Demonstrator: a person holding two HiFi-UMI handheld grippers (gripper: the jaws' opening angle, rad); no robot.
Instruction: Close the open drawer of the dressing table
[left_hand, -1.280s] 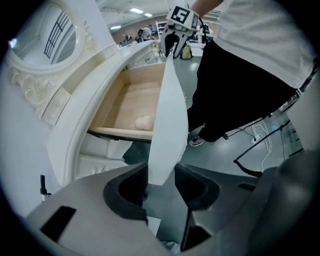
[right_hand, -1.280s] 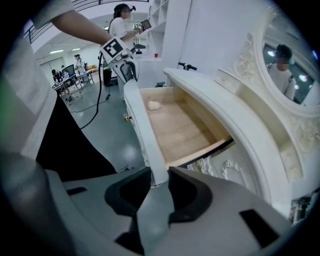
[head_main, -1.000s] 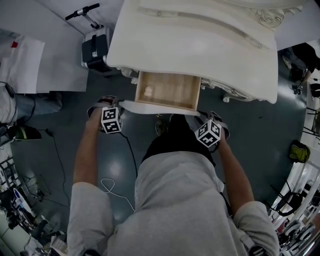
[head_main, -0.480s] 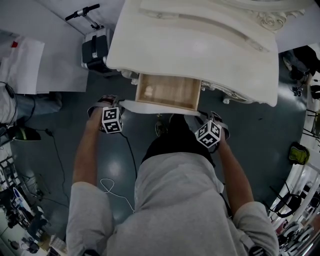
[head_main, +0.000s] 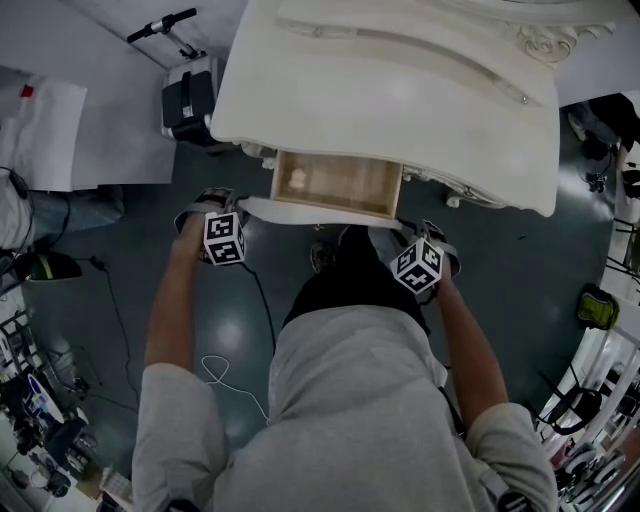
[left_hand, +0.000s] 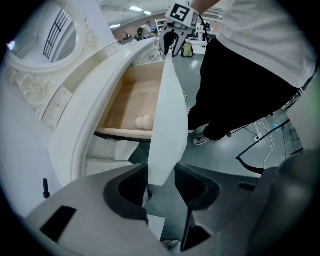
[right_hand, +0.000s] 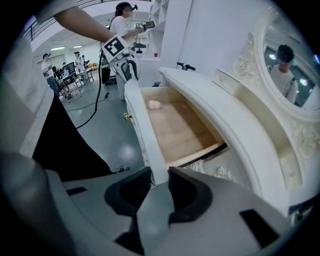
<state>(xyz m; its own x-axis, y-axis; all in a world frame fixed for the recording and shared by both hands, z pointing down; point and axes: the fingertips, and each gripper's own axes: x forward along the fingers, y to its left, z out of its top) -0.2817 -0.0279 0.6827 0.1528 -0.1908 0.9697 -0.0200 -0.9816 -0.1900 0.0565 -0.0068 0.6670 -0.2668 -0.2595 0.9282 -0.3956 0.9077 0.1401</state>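
Dark floor (head_main: 232, 335) around half-open drawer (head_main: 345, 186)

No words, no numbers and no brand names clear enough to read anywhere. Only black and white square patterns on the left cube (head_main: 223, 240) and the right cube (head_main: 418, 266), with no letters in them. Also a small red tag (head_main: 27, 90) on a white sheet (head_main: 45, 140), far too tiny to read.
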